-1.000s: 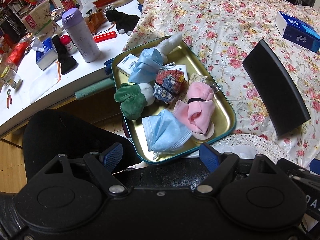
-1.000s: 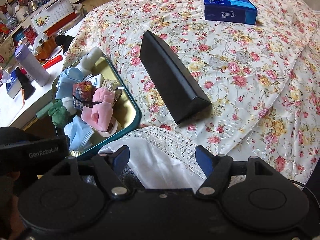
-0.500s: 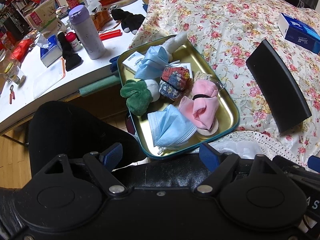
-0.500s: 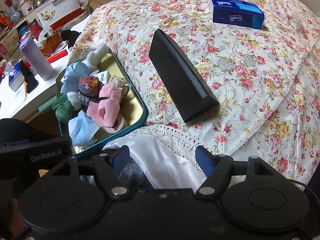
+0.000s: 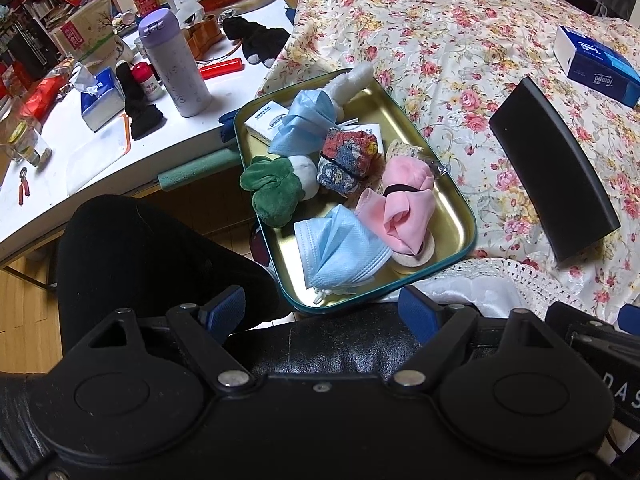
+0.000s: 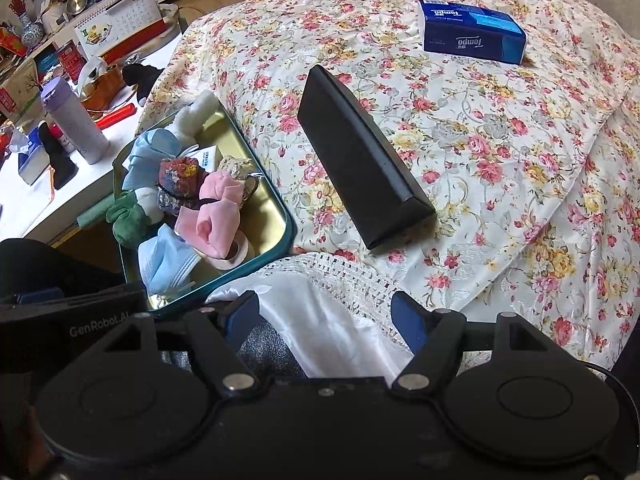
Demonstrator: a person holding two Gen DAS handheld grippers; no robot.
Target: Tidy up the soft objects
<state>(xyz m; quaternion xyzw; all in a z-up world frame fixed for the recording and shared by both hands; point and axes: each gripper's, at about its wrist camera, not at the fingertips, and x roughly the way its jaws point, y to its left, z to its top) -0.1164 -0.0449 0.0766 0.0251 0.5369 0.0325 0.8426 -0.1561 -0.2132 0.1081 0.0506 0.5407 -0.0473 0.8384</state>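
Left gripper: jaws apart, empty, near tray | right gripper: jaws apart, empty

A home bedroom: floral bedspread beside a cluttered white desk.

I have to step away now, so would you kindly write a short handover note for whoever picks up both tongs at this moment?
Left tongs: open, empty, held short of the near rim of the tray.
Right tongs: open, empty, over the white lace cloth at the bed edge.
In the tray: two blue face masks, a pink cloth bundle, a green plush, a multicoloured knitted bundle, and a tape roll.
On the floral bedspread: a black case and a blue tissue pack.
Done: nothing evident; everything soft sits in the tray.
Left: all the sorting.
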